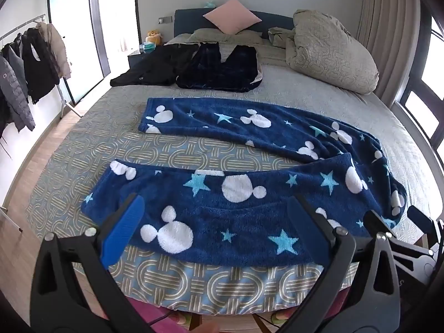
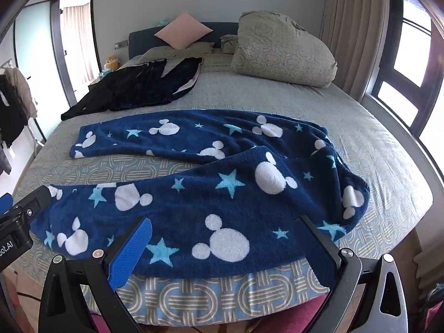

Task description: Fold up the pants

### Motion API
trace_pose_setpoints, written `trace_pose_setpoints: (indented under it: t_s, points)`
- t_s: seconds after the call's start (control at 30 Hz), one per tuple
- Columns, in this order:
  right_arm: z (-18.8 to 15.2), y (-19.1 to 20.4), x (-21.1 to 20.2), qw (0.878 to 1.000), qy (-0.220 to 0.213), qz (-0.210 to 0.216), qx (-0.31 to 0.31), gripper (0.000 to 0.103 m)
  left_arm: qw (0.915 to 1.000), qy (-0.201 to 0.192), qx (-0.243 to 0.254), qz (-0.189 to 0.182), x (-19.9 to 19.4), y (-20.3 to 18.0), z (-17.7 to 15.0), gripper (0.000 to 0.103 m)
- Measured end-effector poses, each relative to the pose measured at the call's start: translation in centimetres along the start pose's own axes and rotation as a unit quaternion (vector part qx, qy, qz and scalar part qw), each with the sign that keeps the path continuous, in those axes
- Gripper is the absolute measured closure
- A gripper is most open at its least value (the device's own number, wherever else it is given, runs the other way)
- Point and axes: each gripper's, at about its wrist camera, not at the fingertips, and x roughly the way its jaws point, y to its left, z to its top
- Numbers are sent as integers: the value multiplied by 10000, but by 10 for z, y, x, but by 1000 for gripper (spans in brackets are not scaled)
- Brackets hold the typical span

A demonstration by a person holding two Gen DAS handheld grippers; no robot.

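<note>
While both my grippers hang over the near edge of the bed (image 1: 69, 149), my left gripper (image 1: 216, 219) and my right gripper (image 2: 227, 238) stand spread wide with nothing between the blue pads (image 2: 130, 252). Just beyond them, the one pair of navy fleece pants (image 1: 236, 202) lies flat on the bed, its two legs splayed apart toward the left. White lettering on the left gripper's body, seen from the right wrist, ends in "ot.AI". Farther up the bed lie dark clothes (image 1: 199, 66), one pink cushion (image 1: 231, 15) and a bundled duvet (image 1: 330, 50).
</note>
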Motion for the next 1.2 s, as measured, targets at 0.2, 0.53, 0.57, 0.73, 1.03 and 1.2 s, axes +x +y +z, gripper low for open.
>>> trace_pose_setpoints:
  t_s: [0.2, 0.53, 0.57, 0.73, 1.03, 1.2]
  points:
    - [-1, 1, 0, 10000, -32, 28, 1, 0, 9988, -70, 479, 124, -3, -12, -4, 0]
    - [1, -1, -5, 9998, -116, 153, 71, 0, 9987, -96, 465, -177, -8, -15, -3, 0]
    - [1, -1, -5, 9997, -126, 170, 77, 0, 9987, -111, 462, -203, -8, -15, -3, 0]
    - [2, 1, -8, 9996, -172, 219, 74, 0, 9985, -102, 521, -119, -9, -18, -5, 0]
    - [2, -3, -12, 9992, -236, 282, 125, 0, 9975, -227, 609, -271, -16, -23, -6, 0]
    - [2, -3, -15, 9992, -313, 242, 86, 0, 9969, -304, 721, -112, -18, -27, -6, 0]
